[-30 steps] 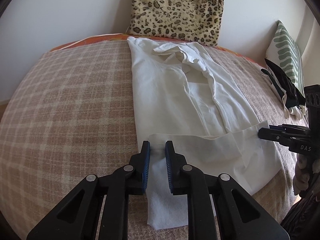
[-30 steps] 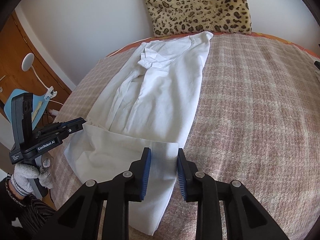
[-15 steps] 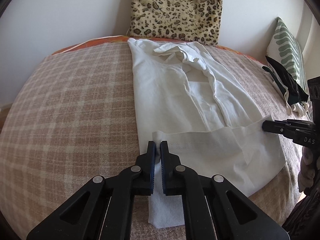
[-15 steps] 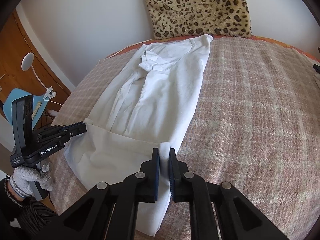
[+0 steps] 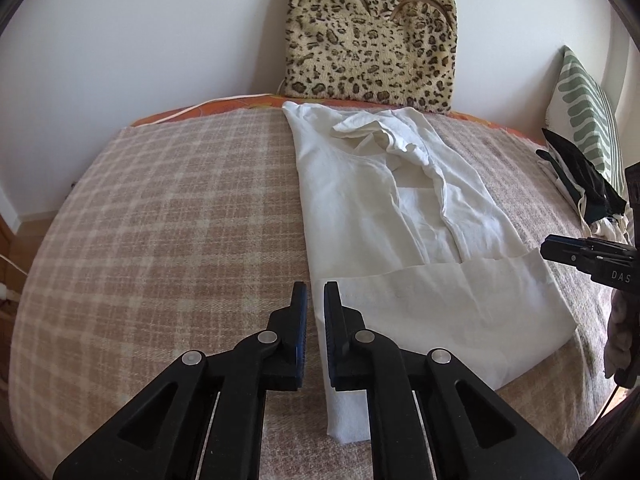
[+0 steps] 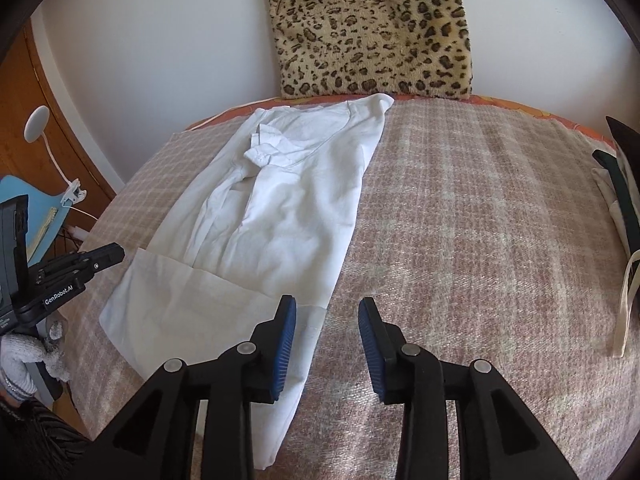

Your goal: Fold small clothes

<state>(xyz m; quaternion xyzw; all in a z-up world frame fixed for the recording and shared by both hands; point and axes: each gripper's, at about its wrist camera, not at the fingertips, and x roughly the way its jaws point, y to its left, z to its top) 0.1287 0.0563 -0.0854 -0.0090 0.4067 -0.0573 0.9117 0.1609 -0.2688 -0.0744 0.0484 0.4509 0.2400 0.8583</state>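
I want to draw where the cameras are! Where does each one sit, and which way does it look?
Left wrist: sits on the left tool, looking forward and down over the blanket, along the shirt, to the leopard cushion. The right tool pokes in at the right.
Right wrist: sits on the right tool, looking along the shirt's other edge. Its jaws have just been opening, with the shirt's corner and blanket between. The left tool and a gloved hand show at the left.
Shared: shirt, blanket, leopard cushion.
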